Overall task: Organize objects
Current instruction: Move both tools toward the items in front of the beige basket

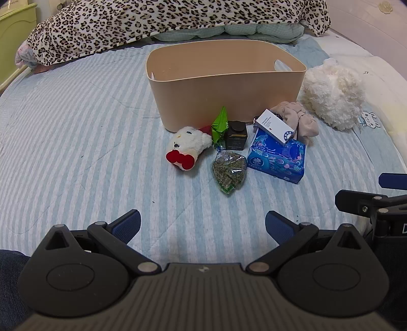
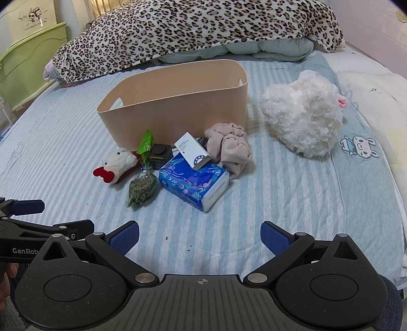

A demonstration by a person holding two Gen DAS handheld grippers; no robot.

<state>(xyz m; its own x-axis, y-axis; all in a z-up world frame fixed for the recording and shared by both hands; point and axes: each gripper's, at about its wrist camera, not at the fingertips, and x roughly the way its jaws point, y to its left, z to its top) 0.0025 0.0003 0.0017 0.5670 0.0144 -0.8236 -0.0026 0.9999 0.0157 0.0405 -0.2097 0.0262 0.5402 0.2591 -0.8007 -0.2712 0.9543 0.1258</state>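
Note:
A beige tub (image 1: 223, 94) (image 2: 175, 112) stands on the striped bed. In front of it lie a white plush with a red bow (image 1: 187, 147) (image 2: 117, 164), a green packet (image 1: 219, 126) (image 2: 145, 143), a black jar (image 1: 236, 135) (image 2: 160, 152), a bag of dried herbs (image 1: 229, 171) (image 2: 141, 187), a blue tissue pack (image 1: 278, 157) (image 2: 193, 182) with a white box (image 1: 274, 126) (image 2: 192, 150) on it, a beige cloth (image 1: 300, 119) (image 2: 229, 147) and a fluffy white plush (image 1: 330, 94) (image 2: 302, 114). My left gripper (image 1: 203, 226) and right gripper (image 2: 199, 236) are open and empty, well short of the pile.
A leopard-print blanket (image 1: 162, 23) (image 2: 193, 28) is heaped at the back over a green quilt (image 2: 267, 48). A green cabinet (image 2: 25, 66) stands at the left. The right gripper's fingers show at the right edge of the left wrist view (image 1: 391, 179).

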